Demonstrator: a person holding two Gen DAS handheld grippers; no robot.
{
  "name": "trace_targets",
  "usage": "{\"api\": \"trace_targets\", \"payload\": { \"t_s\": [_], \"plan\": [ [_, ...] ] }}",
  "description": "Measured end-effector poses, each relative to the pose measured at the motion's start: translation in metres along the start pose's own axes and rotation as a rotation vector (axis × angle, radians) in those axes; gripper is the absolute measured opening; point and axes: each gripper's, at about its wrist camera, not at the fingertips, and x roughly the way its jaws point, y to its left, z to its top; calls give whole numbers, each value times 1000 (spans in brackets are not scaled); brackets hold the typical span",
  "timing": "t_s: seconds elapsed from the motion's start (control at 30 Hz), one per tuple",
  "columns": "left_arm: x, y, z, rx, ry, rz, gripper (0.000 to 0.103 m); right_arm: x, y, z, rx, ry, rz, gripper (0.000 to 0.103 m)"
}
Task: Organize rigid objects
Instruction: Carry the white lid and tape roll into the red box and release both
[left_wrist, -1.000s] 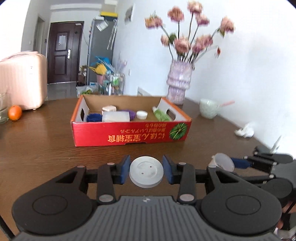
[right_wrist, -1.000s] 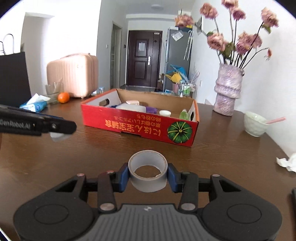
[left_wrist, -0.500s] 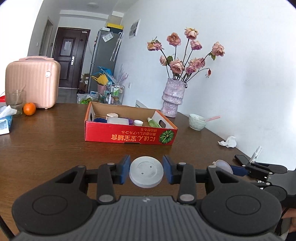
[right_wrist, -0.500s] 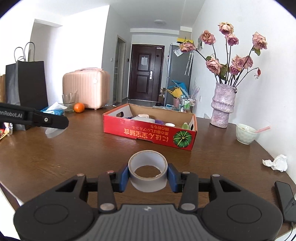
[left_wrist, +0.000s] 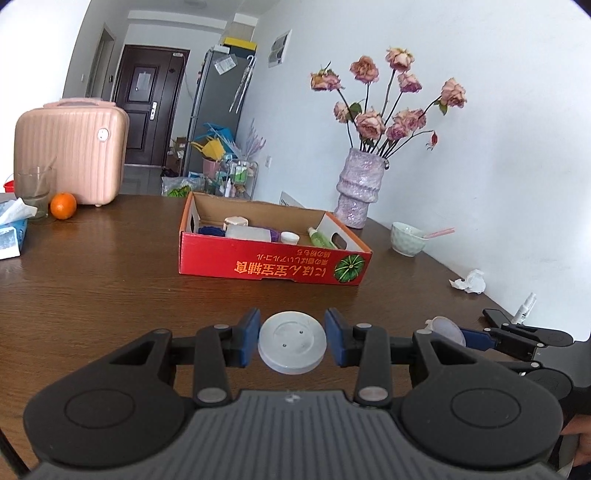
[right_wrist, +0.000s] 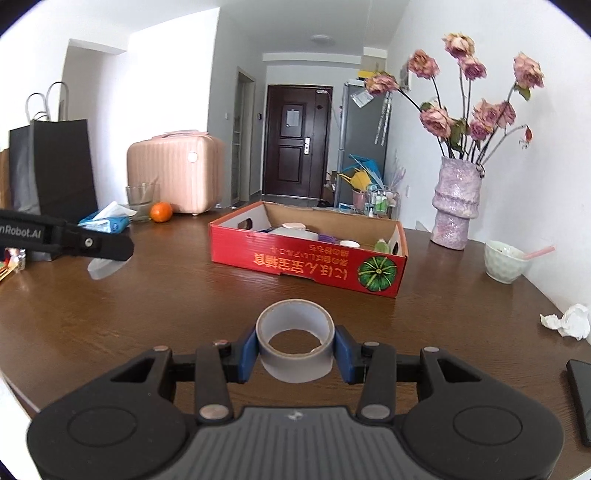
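My left gripper (left_wrist: 292, 341) is shut on a round white lid (left_wrist: 291, 339), held above the brown table (left_wrist: 92, 280). My right gripper (right_wrist: 295, 349) is shut on a grey tape roll (right_wrist: 295, 345), also above the table. A red cardboard box (left_wrist: 273, 267) stands ahead, holding a white bottle (left_wrist: 247, 233), a small white jar (left_wrist: 290, 238), a green tube (left_wrist: 320, 238) and purple things. The box also shows in the right wrist view (right_wrist: 306, 264). The right gripper shows at the right of the left wrist view (left_wrist: 447, 330); the left gripper shows at the left of the right wrist view (right_wrist: 103, 258).
A purple vase of pink flowers (left_wrist: 357, 188), a pale bowl (left_wrist: 408, 239), crumpled tissue (left_wrist: 469, 282), a small spray bottle (left_wrist: 524, 308) and a phone (right_wrist: 581, 395) lie right. An orange (left_wrist: 63, 206), a glass (left_wrist: 33, 188), a tissue pack (left_wrist: 11, 230), a pink case (left_wrist: 70, 151) and a black bag (right_wrist: 51, 166) stand left.
Both grippers have pulled back and up from the box, which now looks smaller and farther. Each keeps its hold on its object.
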Motion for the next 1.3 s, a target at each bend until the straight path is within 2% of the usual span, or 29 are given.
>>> {"api": "trace_targets", "payload": {
  "t_s": [0.27, 0.4, 0.53, 0.77, 0.97, 1.13, 1.17, 1.2, 1.3],
  "plan": [
    [62, 6, 31, 23, 21, -1, 39, 37, -26, 31, 11, -43, -36, 42],
    [104, 4, 59, 47, 17, -35, 39, 61, -38, 53, -3, -63, -41, 42],
    [156, 3, 86, 72, 27, -44, 39, 100, -53, 78, 12, -72, -37, 42],
    [246, 10, 121, 55, 86, -94, 39, 175, -76, 107, 51, -56, -38, 42],
    [327, 6, 131, 50, 193, -100, 39, 251, -93, 112, 48, 31, -77, 42],
    [373, 5, 131, 25, 233, -88, 39, 298, -100, 108, 44, 108, -70, 43],
    [379, 5, 130, 18, 238, -78, 42, 303, -102, 107, 56, 115, -62, 43],
    [383, 5, 128, 12, 237, -65, 50, 310, -105, 107, 71, 120, -56, 44],
    [384, 7, 126, 4, 227, -59, 53, 321, -106, 105, 75, 119, -42, 46]
  ]
}}
